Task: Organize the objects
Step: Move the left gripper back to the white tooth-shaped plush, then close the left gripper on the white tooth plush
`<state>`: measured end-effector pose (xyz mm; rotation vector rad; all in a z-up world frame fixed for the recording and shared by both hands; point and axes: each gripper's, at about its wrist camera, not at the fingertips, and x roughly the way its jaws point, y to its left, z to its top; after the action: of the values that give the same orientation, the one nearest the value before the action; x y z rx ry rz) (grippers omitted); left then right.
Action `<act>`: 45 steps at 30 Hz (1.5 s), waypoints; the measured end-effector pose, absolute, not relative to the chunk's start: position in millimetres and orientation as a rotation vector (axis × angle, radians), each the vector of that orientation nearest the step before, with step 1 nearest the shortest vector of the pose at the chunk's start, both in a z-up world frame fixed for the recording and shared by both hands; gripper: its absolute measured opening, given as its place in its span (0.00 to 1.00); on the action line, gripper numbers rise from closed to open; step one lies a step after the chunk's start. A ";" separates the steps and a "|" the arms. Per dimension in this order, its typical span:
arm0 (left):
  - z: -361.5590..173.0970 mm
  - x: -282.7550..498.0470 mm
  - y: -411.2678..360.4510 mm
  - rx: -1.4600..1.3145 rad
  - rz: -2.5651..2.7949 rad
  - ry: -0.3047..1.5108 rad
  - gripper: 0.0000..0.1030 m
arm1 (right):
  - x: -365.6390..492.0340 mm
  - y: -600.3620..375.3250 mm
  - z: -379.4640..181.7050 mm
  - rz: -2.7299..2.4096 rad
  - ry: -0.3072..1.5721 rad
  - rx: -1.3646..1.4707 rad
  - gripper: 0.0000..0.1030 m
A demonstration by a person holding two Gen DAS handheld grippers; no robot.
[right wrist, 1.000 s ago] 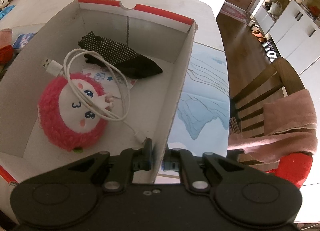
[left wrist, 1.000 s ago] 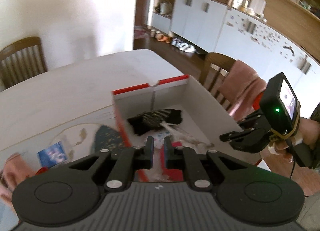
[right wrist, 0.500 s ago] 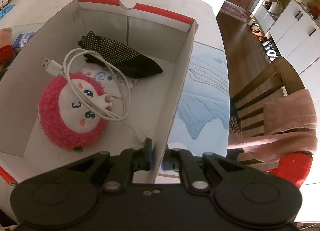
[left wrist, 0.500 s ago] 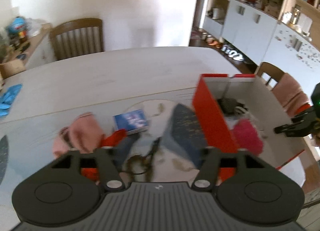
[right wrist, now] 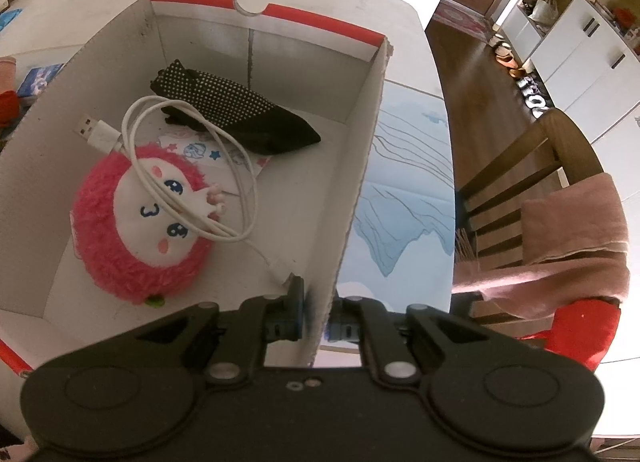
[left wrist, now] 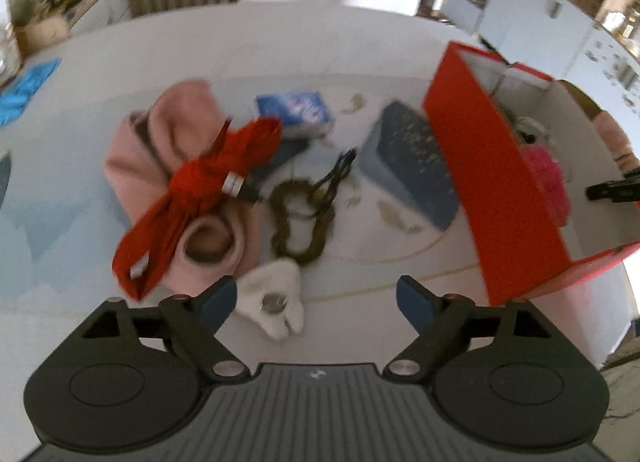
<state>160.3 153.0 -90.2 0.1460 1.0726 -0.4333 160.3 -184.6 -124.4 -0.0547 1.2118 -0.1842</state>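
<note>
Two tools work the desk (left wrist: 320,34): the left tool (left wrist: 316,298), its jaws just opened wide and empty, hangs above a white pouch (left wrist: 276,302) near the desk's front edge, while the right tool (right wrist: 316,316) stays clamped on the red-trimmed box's (right wrist: 360,190) wall.

On the table (left wrist: 280,38), the box (left wrist: 496,190) stood to the right of a loose heap of things. Leftmost lay the knitted cloth (left wrist: 168,134) with the folded umbrella (left wrist: 208,178) across it, a small packet (left wrist: 296,110) behind them. Right of the umbrella lay the furry ring (left wrist: 300,222), and between it and the box a flat pouch (left wrist: 412,166). Nearest me sat a small fluffy piece (left wrist: 276,302). In the box, the plush toy (right wrist: 140,222) lay near me under a coiled cable (right wrist: 192,166), the dotted pouch (right wrist: 232,110) behind it.
</note>
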 end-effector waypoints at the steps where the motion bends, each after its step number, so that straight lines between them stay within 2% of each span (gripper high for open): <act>1: -94.4 159.6 154.6 0.140 -0.412 1.078 0.90 | 160.1 -184.4 -124.3 -0.184 1.212 -0.055 0.07; 4: -106.3 160.9 162.5 0.058 -0.351 1.105 0.98 | 160.0 -183.2 -124.1 -0.182 1.214 -0.060 0.07; 7: -118.9 163.9 168.1 -0.014 -0.316 1.119 0.98 | 160.0 -183.0 -124.3 -0.183 1.214 -0.060 0.08; 23: -150.3 173.5 165.6 -0.017 -0.153 1.134 0.97 | 159.0 -180.2 -124.6 -0.179 1.220 -0.073 0.08; 27: -149.5 171.7 159.5 0.021 -0.127 1.111 0.78 | 158.4 -180.1 -124.8 -0.179 1.220 -0.075 0.08; 29: -147.5 170.9 156.9 0.034 -0.126 1.098 0.64 | 158.4 -180.4 -124.7 -0.180 1.220 -0.078 0.08; 31: -145.6 170.8 155.9 0.024 -0.128 1.095 0.44 | 158.4 -180.9 -124.7 -0.179 1.219 -0.078 0.08; 38: -136.8 165.8 153.7 -0.017 -0.181 1.113 0.41 | 157.8 -180.8 -125.1 -0.174 1.218 -0.081 0.08; 45: -97.6 163.7 135.3 -0.012 -0.291 1.057 0.41 | 158.1 -179.4 -125.6 -0.166 1.213 -0.091 0.08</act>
<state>163.7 135.3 -97.6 -0.0121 1.0573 -0.2915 158.1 -179.4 -125.6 -0.0906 1.2133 -0.1661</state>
